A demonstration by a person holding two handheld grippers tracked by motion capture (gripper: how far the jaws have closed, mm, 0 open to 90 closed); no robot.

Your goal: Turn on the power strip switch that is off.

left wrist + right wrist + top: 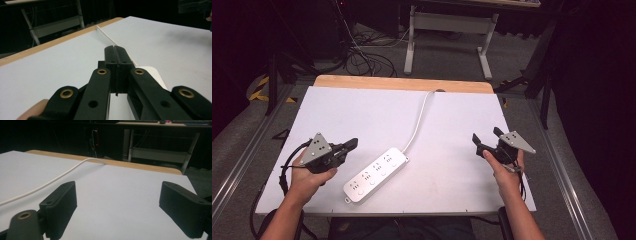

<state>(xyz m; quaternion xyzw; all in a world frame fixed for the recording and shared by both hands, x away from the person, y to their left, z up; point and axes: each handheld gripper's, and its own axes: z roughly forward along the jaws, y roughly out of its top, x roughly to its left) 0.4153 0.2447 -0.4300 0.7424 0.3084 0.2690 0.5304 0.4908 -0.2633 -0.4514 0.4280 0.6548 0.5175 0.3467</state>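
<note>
One long white plastic power strip point(376, 174) lies on the white-topped desk point(452, 190) with a bare wooden strip along its far edge, angled from about 7 o'clock to 1 o'clock just left of the desk's centre; its single white cord point(419, 120) runs from its far end toward 12 o'clock and drops through a notch at the far edge. I count four socket groups along its top face, though the small marks near its close end are too small to read. There are two grippers, one in each of the person's hands. The left gripper point(352, 145) sits at about 9 o'clock of the strip, just beside it and not touching; its jaws are pressed together on nothing, and the left gripper view looks along them at the strip's far end point(152, 73) and the cord beyond. The right gripper point(486, 136) hovers well apart at 3 o'clock, its jaws spread wide with bare desk between them. This looks like the approach step, before any contact (neither gripper has hold of anything). The next move probably calls for parting the left jaws and bringing both grippers in on the strip, one to steady the body while the other works on it.
</note>
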